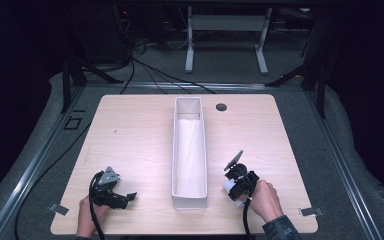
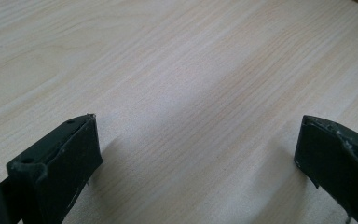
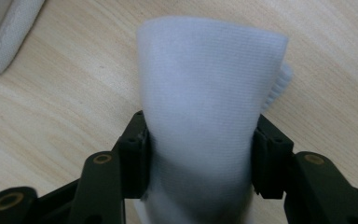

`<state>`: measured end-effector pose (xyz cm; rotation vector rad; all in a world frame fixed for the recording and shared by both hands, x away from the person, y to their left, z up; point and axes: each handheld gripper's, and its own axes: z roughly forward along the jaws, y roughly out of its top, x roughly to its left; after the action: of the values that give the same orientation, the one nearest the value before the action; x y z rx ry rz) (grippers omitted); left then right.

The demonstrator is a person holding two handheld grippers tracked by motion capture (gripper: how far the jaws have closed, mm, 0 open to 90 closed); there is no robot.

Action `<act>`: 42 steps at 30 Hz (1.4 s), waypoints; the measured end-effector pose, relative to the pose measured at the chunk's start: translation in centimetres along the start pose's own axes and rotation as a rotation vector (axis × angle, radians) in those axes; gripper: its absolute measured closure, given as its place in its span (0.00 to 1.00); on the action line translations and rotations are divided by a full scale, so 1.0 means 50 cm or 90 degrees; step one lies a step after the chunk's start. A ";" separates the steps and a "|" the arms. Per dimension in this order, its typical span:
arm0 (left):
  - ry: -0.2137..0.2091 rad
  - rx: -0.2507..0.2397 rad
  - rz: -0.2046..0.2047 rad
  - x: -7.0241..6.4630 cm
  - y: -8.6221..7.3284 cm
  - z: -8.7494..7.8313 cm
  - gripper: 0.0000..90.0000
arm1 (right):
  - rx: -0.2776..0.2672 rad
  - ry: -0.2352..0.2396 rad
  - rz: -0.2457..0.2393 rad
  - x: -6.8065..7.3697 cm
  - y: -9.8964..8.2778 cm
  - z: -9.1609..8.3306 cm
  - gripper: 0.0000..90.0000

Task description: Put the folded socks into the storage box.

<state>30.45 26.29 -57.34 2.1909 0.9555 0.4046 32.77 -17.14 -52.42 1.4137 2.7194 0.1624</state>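
My right claw point(image 3: 200, 135) pinches a soft, light roll of white ribbed cloth point(image 3: 209, 93) across its middle, which bulges forward beyond my pads, probably a folded sock, while my left claw point(image 2: 196, 154) gapes empty over bare wood.

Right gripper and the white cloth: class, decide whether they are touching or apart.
Touching. In the right gripper view, both jaws of the right gripper press into the sides of the white cloth, pinching it in.
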 end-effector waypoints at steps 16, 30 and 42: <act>0.000 0.000 0.000 0.000 0.000 0.000 0.00 | -0.040 0.063 -0.008 -0.032 -0.016 -0.004 0.66; 0.000 0.000 0.000 0.000 0.000 0.000 0.00 | -0.076 0.088 -0.039 -0.048 -0.012 -0.042 0.67; 0.000 0.000 0.000 0.000 0.000 0.000 0.00 | -0.069 0.085 -0.088 -0.049 0.006 -0.088 0.67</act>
<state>30.46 26.30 -57.33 2.1914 0.9553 0.4043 33.90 -19.23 -47.97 1.2232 2.8536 0.4013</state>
